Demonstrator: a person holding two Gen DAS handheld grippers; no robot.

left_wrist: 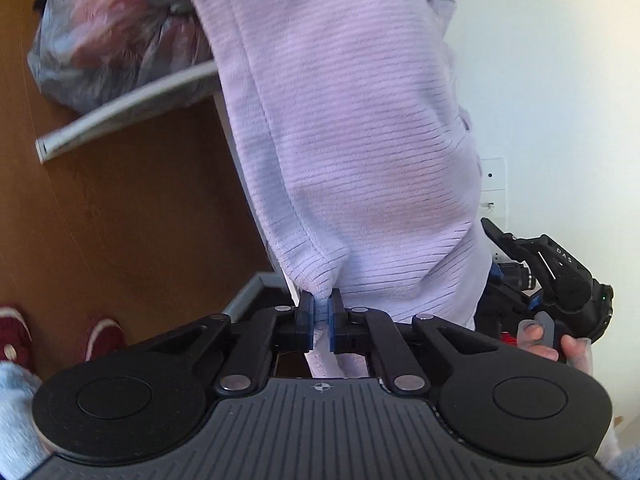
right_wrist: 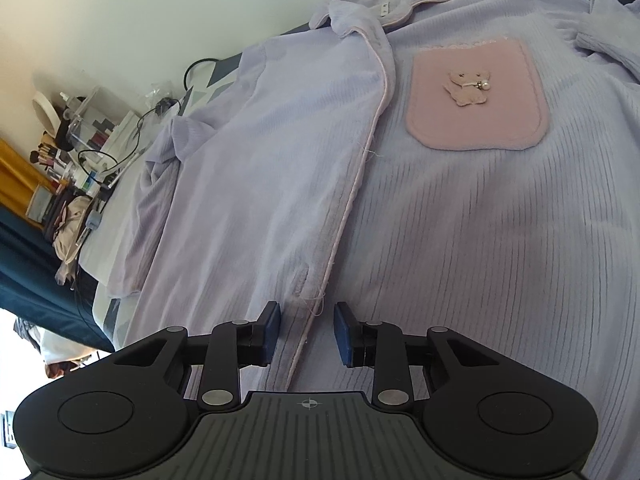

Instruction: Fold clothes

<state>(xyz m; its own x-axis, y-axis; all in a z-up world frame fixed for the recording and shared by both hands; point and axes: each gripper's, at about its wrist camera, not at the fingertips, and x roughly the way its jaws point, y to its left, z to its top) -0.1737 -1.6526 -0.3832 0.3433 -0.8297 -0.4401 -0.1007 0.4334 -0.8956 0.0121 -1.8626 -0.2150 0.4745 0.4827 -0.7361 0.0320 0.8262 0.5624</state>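
Note:
A lilac ribbed fleece pyjama top (right_wrist: 460, 220) lies spread on a bed, with a pink chest pocket (right_wrist: 476, 100) carrying a small teddy patch. My right gripper (right_wrist: 306, 330) hovers low over its front placket (right_wrist: 360, 172); the jaws stand apart, the piped edge runs between them, and the pads press on nothing. In the left wrist view a part of the lilac garment (left_wrist: 352, 140) hangs stretched upward. My left gripper (left_wrist: 320, 320) is shut on its lower hem corner, with cloth pinched between the blue pads.
A stuffed plastic bag (left_wrist: 112, 36) rests on a white shelf (left_wrist: 120, 116) over a wooden floor (left_wrist: 140, 220). Red slippers (left_wrist: 104, 340) show at bottom left. A hand (left_wrist: 560, 344) holds the other black device by a white wall. A cluttered side table with cosmetics and cables (right_wrist: 80, 140) stands left of the bed.

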